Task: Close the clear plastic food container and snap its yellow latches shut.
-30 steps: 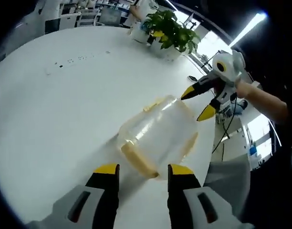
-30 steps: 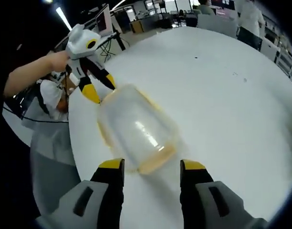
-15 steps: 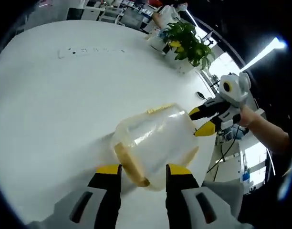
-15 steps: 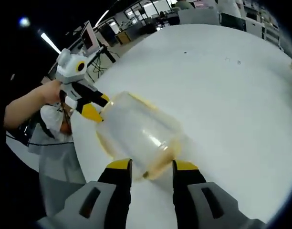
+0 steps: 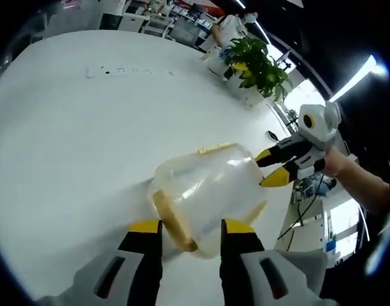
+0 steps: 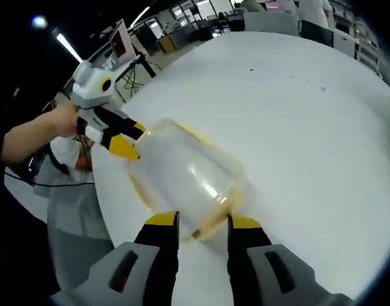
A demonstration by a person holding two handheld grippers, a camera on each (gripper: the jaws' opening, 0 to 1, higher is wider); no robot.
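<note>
Where a second ago both grippers hung clear, left gripper (image 5: 185, 227) and right gripper (image 6: 201, 222) now each pinch a yellow latch (image 5: 174, 222) at opposite ends of the closed container (image 5: 204, 188), lying on the white table (image 5: 67, 140)

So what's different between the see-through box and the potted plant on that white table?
The box is clear plastic with yellow latches, while the plant is leafy green in a white pot. The box lies near the table edge with the left gripper and right gripper at its two ends; the plant stands upright farther off, with nothing touching it. Both rest on the table.
</note>
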